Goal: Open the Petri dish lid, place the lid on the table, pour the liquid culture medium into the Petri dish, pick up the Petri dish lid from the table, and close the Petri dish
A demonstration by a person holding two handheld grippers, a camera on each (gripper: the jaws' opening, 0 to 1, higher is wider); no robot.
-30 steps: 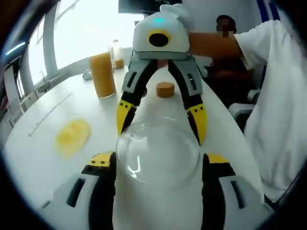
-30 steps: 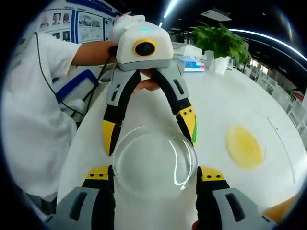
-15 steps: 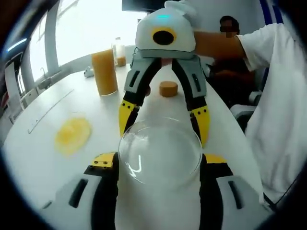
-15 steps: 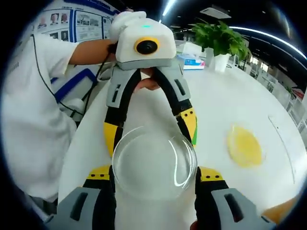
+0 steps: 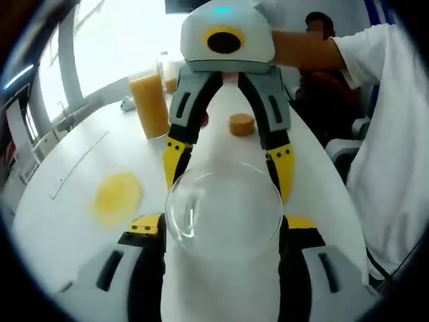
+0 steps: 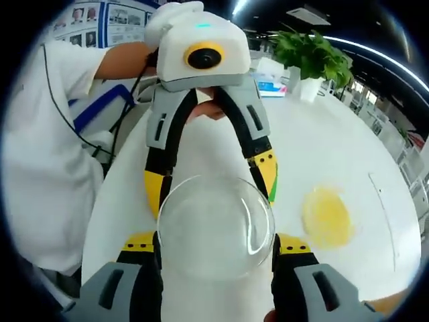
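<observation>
Petri dish (image 5: 223,209): clear, round, empty as far as I can see; it sits between my two tools, low over or on the white table (image 5: 74,201). I cannot tell whether it rests on the surface or is lifted.
Left gripper (image 5: 223,225): mine, its jaws set wide, one each side of the glass with the yellow tips against or just beside the rim. It looks clamped, but whether on the lid or the base I cannot tell.
Right gripper (image 6: 215,245): mine, reaching in from the opposite side, jaws likewise straddling the dish and apparently holding it.
Lid: I cannot separate it from the base; the two read as one clear disc.
Culture medium: tall orange glass (image 5: 150,104) at the far edge, well apart from the dish; a small bottle (image 5: 168,70) stands behind it.
Cork stopper (image 5: 241,124): lying on the table beyond the dish.
Yellow patch (image 6: 326,217): flat yellow disc on the table beside the dish; possibly a second, already filled dish.
Step in hand: my judgement, parting lid from base, or seating it.
Risks: smooth glass could slip if either grip slackens; uneven pull could tilt the lid and jam it; squeezing too hard could crack the rim.
</observation>
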